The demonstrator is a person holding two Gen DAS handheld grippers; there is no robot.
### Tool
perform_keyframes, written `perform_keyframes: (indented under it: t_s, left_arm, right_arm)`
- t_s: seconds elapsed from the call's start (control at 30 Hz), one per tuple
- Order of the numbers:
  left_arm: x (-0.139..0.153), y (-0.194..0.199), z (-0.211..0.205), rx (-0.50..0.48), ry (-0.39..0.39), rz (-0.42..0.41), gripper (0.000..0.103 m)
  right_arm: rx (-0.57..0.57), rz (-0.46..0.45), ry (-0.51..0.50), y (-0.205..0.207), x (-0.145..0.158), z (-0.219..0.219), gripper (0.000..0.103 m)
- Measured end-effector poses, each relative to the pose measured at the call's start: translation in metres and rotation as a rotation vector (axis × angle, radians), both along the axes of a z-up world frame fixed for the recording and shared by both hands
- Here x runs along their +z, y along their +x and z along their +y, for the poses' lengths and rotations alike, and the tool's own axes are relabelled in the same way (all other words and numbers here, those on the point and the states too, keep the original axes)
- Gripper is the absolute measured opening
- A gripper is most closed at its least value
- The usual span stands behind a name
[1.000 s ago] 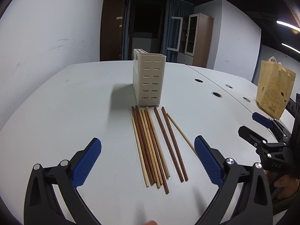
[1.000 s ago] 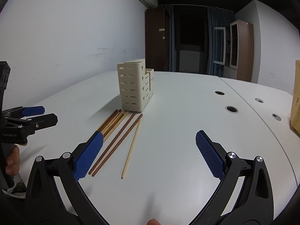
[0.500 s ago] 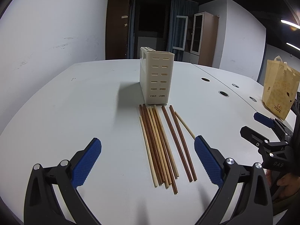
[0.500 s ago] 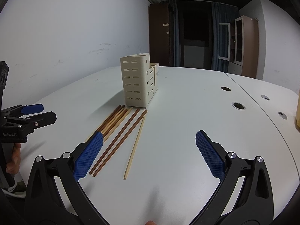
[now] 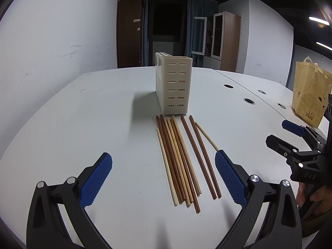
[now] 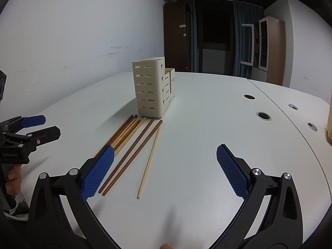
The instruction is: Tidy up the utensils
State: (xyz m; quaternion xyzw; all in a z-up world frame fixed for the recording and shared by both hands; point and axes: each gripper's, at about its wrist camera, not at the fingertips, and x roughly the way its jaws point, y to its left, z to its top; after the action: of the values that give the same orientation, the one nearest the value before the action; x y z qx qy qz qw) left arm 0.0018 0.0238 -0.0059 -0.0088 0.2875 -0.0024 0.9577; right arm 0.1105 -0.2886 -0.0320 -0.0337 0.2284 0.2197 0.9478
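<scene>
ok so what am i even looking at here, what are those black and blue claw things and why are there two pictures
The claws are hand-held grippers, one in each of a person's hands; there is no robot arm. Each gripper carries a camera that looks forward between its two fingers, so each picture is one gripper's own view.

In the left camera's view the left gripper frames the bottom, and the right gripper shows at the right edge. In the right camera's view the right gripper frames the bottom, with the left gripper at the left edge.

On the white table lie dark and pale wooden chopsticks, in front of an upright cream slotted holder. A paper bag stands at the far right. Both grippers are open and hold nothing.
</scene>
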Motion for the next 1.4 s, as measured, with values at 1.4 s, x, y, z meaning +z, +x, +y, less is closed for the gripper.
perform_keyframes:
  t_s: [1.4]
  left_arm:
    - [-0.020,0.129,0.037,-0.011,-0.033,0.259,0.098]
  right_arm:
    - [0.056,0.270,-0.175,0.108,-0.006,0.053,0.095]
